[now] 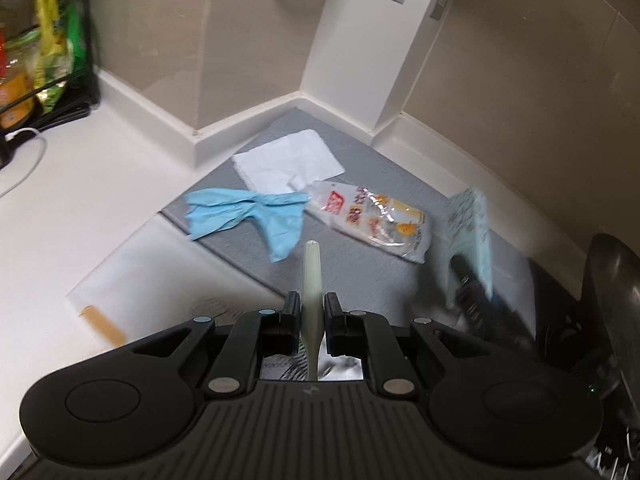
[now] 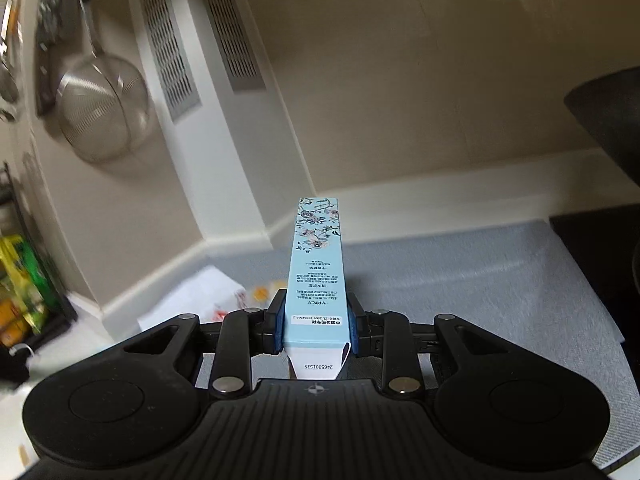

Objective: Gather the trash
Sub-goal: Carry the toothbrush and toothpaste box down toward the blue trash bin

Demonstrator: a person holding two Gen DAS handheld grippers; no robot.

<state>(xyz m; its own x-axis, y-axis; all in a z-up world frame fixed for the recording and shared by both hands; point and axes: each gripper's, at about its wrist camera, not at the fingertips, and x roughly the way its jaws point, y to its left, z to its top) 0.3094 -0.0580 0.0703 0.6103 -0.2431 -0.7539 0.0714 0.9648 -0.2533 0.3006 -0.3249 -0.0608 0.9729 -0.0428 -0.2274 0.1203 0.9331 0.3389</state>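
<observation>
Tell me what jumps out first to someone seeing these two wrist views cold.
The right gripper is shut on a tall light-blue floral box, held up in front of the beige wall. On the grey mat in the corner lie a crumpled blue glove, a printed snack wrapper and a folded white cloth. The left gripper pinches a pale flat strip.

White surface (image 1: 80, 184) meets beige walls (image 1: 152, 40) at far corner, white upstand along base. Grey mat (image 2: 460, 272) covers corner area. White boxed column (image 1: 360, 60) with metal vent grilles (image 2: 168, 44). Wire strainer (image 2: 102, 108) hangs on left wall. Black rack (image 1: 86, 92) far left, holding packets. Dark pan (image 2: 612, 116) at right.
</observation>
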